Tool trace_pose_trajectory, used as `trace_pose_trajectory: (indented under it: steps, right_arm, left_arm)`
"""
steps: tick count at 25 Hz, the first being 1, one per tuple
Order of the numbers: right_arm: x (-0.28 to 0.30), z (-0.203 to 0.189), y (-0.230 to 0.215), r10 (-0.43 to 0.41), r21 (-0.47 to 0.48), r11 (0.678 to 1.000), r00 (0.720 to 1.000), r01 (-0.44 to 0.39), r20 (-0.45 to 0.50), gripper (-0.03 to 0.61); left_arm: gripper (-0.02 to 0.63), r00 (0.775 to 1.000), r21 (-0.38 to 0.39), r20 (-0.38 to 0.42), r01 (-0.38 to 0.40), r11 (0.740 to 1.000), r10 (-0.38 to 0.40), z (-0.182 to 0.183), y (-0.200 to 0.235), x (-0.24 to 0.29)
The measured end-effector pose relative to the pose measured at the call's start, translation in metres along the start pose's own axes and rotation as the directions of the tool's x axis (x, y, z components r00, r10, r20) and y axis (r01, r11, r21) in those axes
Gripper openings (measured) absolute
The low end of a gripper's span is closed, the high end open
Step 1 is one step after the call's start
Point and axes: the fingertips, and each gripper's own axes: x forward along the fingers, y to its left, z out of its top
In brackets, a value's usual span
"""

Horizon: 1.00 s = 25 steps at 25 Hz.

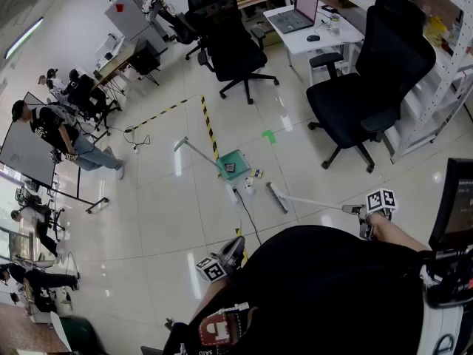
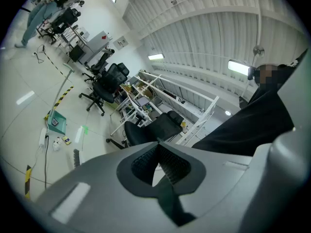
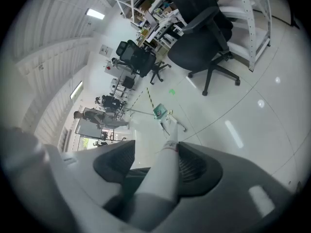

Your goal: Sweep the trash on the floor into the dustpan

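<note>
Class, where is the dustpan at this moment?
In the head view the dustpan sits on the floor near centre, at the near end of the striped tape, with the trash just right of it.

On floor (image 1: 177, 198): dustpan (image 1: 233, 164), trash (image 1: 249, 185) just right of it, broom (image 1: 277, 197) right of trash, nearer. Two chairs (image 1: 233, 46) well behind dustpan.

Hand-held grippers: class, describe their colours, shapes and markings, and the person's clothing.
The left hand-held gripper and right hand-held gripper have grey moulded bodies, dark ribbed pads and cubes of black-and-white square markers. The person wears a black top.
</note>
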Motion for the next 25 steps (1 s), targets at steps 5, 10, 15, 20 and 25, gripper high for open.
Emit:
trace_pose_trajectory:
  steps: [5,10,15,20,25]
  right_arm:
    - [0.026,0.014,0.018,-0.018,-0.007,1.000,1.000,0.018,-0.009,0.273]
    - [0.074,0.037,0.051,-0.056,-0.026,0.998,0.998,0.056,-0.030,0.273]
    - [0.136,0.076,0.099,-0.093,-0.024,0.995,0.995,0.093,-0.036,0.272]
    - [0.191,0.117,0.169,-0.139,-0.078,0.988,0.988,0.134,-0.064,0.272]
    - [0.238,0.165,0.205,-0.134,-0.106,0.987,0.986,0.123,-0.101,0.268]
  left_arm:
    - [0.002,1.000,-0.014,0.021,0.008,1.000,-0.007,0.018,0.029,-0.007]
    - [0.002,0.999,-0.062,0.031,0.016,0.998,-0.014,0.039,0.091,-0.011]
    - [0.002,0.999,-0.086,0.024,0.036,0.996,-0.034,0.103,0.166,0.004]
    - [0.002,0.997,-0.079,0.016,0.078,0.994,-0.077,0.179,0.222,0.001]
    - [0.002,0.999,-0.091,0.033,0.021,0.996,-0.018,0.216,0.264,0.000]
